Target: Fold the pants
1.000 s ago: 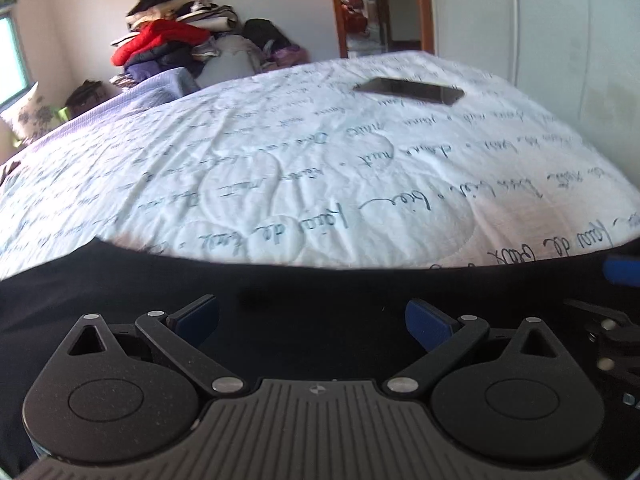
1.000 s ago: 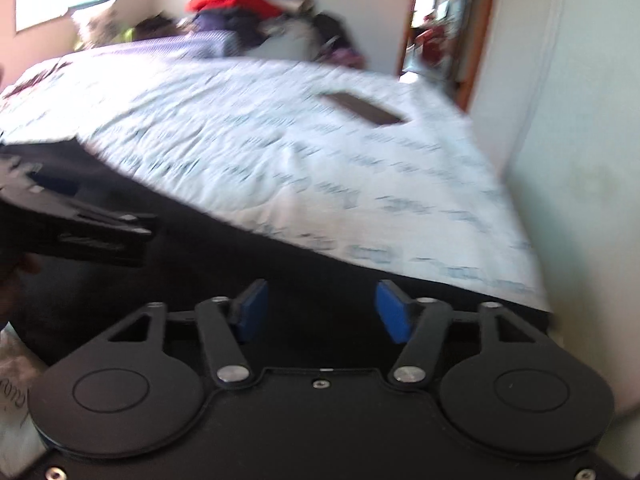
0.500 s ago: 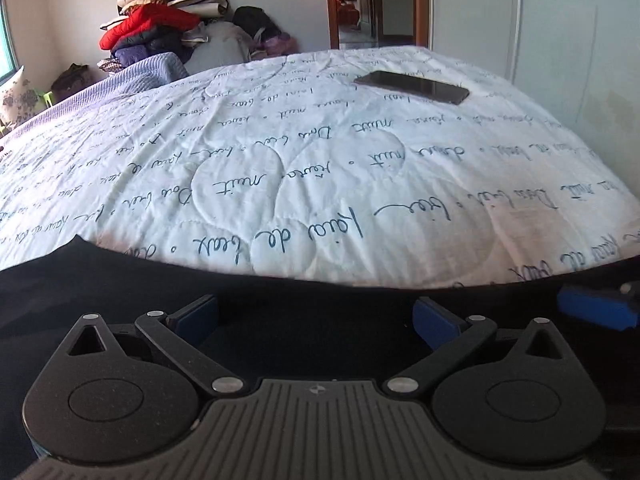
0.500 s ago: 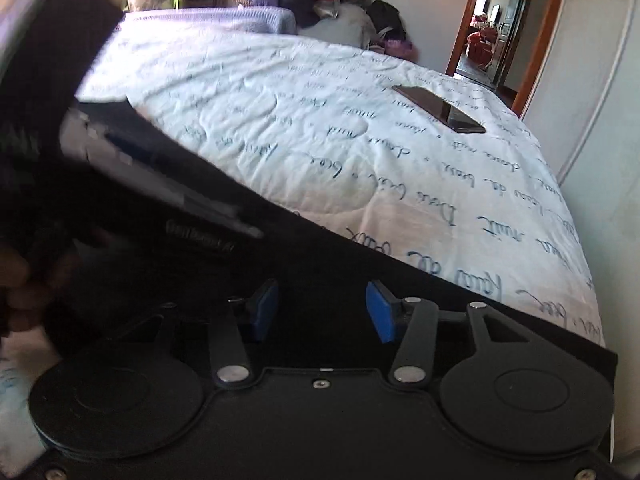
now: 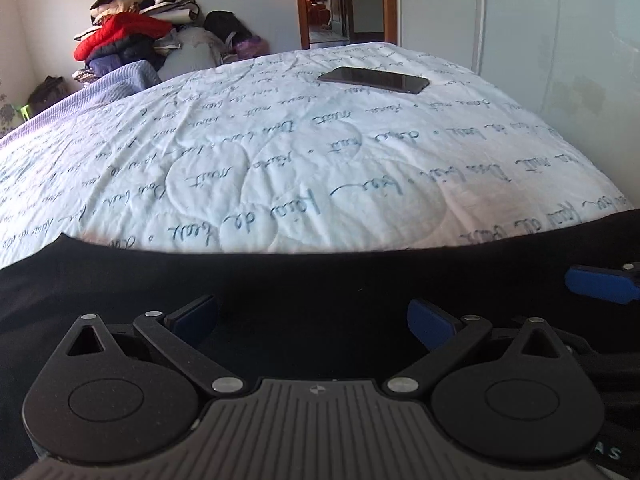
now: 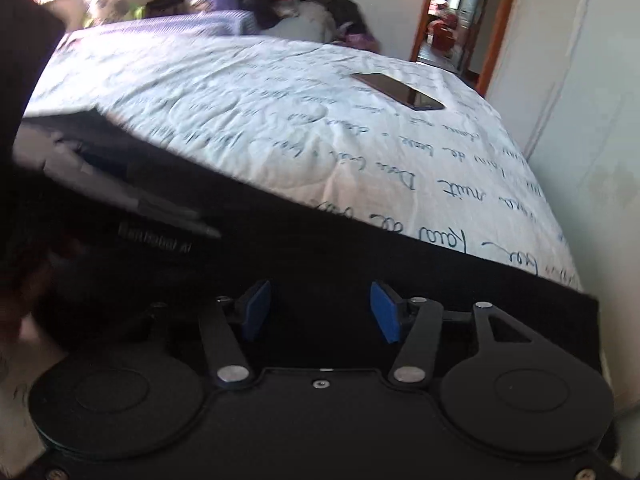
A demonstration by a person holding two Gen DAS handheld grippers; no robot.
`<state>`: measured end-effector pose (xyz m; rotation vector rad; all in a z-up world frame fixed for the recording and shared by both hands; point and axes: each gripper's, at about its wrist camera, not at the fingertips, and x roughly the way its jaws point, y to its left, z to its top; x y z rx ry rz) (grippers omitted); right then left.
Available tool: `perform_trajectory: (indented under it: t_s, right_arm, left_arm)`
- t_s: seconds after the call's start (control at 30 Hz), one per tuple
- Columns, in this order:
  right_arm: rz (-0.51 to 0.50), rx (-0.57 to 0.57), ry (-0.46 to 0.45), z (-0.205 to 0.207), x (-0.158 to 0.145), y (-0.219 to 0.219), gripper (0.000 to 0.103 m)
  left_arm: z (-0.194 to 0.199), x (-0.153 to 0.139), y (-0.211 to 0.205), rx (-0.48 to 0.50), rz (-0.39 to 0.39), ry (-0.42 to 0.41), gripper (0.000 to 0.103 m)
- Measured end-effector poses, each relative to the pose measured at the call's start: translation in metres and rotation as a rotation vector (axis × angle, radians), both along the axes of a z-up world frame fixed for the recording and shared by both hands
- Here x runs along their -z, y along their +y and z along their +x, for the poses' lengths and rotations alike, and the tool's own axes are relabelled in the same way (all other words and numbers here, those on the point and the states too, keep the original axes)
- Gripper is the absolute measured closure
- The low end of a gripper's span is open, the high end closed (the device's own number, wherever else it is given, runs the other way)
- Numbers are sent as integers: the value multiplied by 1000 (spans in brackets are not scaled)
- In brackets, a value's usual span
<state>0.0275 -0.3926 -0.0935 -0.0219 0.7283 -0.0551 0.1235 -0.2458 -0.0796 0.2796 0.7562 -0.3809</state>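
Note:
Black pants (image 5: pixel 312 280) lie flat across the near edge of the bed, their far edge a dark line against the white quilt; they also show in the right wrist view (image 6: pixel 400 276). My left gripper (image 5: pixel 312 320) is open, just above the black cloth, with nothing between its blue pads. My right gripper (image 6: pixel 322 312) is open over the pants near their right end. One blue pad of the right gripper (image 5: pixel 600 282) shows at the right of the left wrist view. The left gripper's body (image 6: pixel 100 184) fills the left of the right wrist view.
A white quilt with blue script (image 5: pixel 320 152) covers the bed. A dark phone (image 5: pixel 374 79) lies on it far ahead, also in the right wrist view (image 6: pixel 400 90). A pile of clothes (image 5: pixel 132 40) stands by the back wall. A doorway (image 5: pixel 346 0) and a white wall are at right.
Both grippers have dropped lower and moved forward over the pants. The right gripper has swung closer to the left one. Both jaws stay open.

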Motion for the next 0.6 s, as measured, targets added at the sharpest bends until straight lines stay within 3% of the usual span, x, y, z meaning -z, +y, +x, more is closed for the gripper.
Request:
perform_trajectory:
  t_s: [0.1, 0.2, 0.33, 0.5, 0.6]
  right_arm:
    - [31, 33, -30, -1, -8, -2, 48]
    - [-21, 18, -48, -14, -17, 2, 48]
    - [-19, 42, -6, -18, -9, -10, 48]
    - [6, 76, -9, -13, -3, -19, 46]
    - [-61, 73, -21, -25, -12, -13, 46]
  left_arm:
    - [-8, -9, 0, 29, -45, 8, 1]
    - [-18, -10, -5, 50, -68, 7, 1]
    - [-17, 8, -24, 70, -10, 14, 0]
    - [-17, -1, -21, 56, -34, 9, 1]
    - [-23, -4, -14, 50, -46, -3, 1]
